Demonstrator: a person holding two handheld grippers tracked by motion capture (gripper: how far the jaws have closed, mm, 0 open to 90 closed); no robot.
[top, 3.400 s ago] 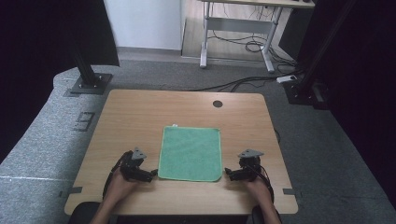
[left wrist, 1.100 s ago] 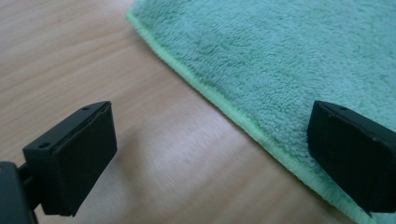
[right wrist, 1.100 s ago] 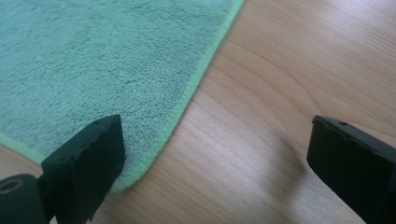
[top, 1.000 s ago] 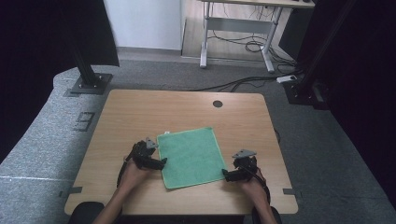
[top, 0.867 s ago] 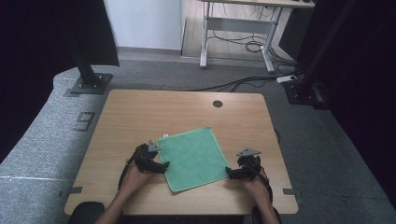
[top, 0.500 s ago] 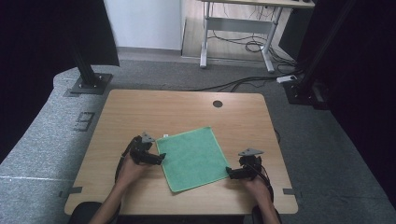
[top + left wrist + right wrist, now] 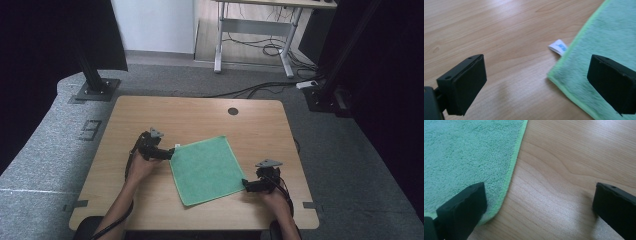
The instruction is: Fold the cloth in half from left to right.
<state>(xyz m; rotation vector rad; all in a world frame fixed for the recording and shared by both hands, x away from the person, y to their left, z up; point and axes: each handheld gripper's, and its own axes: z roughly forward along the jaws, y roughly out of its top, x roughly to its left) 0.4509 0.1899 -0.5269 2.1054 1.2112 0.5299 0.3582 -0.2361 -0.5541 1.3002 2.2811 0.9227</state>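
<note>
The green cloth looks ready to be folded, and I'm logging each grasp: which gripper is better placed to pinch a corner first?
Probably the left gripper: its open jaws straddle the green cloth corner beside the white tag. The right gripper is open too, its corner sitting by one jaw.

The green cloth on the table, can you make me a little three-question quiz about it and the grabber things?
1. True or false: the green cloth lies flat on the table.
2. What small white thing sticks out at the cloth's edge near the left gripper?
3. Are the right gripper jaws A) wide open or B) shut on the cloth?

Key: 1 true. 2 a white tag. 3 A.
</note>
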